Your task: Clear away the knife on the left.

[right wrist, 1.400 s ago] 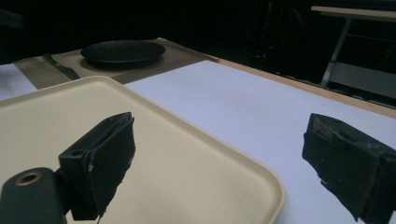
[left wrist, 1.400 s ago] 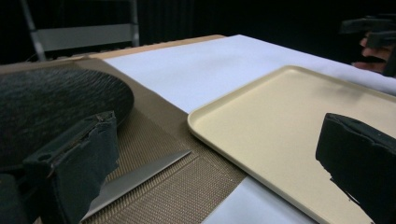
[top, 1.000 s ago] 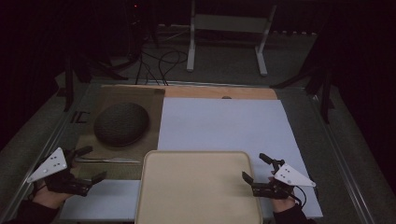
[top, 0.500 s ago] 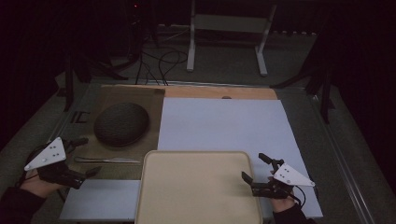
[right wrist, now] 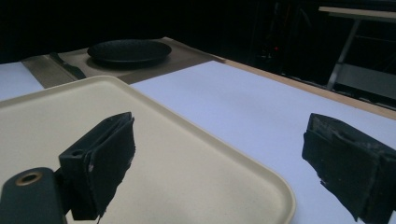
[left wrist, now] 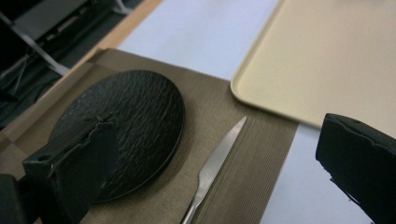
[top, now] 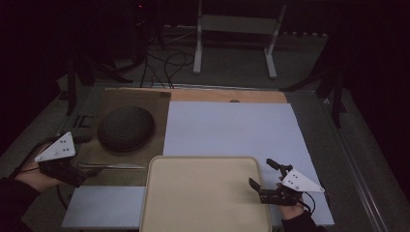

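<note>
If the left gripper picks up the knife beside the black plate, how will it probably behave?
The knife looks like thin polished metal, so it is probably stiff and rather slippery between the pads. It lies flat on the ribbed brown mat, so getting a jaw under it may be hard. It will likely slide, not roll, if pushed.

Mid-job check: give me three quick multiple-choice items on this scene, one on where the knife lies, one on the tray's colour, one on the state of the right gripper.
1. Where does the knife lie?
A. On the tray
B. On the brown mat, beside the plate
C. On the plate

2. What colour is the tray?
A. Cream
B. Black
C. Blue

3. How is the right gripper?
A. Shut on the knife
B. Shut on the tray
C. Open

Answers: 1 B, the left gripper view shows it on the mat next to the plate. 2 A, pale cream. 3 C, its jaws stand wide apart across the tray's edge.
</note>
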`<action>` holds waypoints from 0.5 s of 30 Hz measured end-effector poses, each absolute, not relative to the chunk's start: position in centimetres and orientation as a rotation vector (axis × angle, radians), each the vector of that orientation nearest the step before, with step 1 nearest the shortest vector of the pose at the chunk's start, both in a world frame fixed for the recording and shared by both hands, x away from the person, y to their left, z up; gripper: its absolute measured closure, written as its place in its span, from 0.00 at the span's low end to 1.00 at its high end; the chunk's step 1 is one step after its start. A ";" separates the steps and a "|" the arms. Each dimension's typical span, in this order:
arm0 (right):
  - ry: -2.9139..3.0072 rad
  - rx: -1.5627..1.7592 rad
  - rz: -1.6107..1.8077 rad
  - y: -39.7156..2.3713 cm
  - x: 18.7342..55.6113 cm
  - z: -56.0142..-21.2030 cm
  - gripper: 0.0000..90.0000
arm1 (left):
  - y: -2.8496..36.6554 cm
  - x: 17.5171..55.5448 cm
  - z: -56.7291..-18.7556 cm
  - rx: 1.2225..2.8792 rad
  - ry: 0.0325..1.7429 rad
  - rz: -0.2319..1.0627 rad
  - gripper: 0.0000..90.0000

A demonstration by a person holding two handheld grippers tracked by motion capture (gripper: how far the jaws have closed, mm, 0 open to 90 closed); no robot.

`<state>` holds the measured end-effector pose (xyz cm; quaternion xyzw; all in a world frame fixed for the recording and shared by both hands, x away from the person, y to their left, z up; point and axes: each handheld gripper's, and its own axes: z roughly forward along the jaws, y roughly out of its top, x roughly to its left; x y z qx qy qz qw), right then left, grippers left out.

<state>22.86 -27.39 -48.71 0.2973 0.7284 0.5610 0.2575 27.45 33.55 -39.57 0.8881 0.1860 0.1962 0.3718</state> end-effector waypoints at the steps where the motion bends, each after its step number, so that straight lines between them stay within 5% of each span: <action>1: 1.976 0.806 1.521 -27.4 22.9 -48.7 0.10 | 33.5 27.6 -39.6 2.286 0.476 0.497 0.00; 15: 1.986 0.800 1.517 -27.2 22.9 -48.8 0.10 | 32.2 29.7 -41.2 2.535 0.423 0.405 0.00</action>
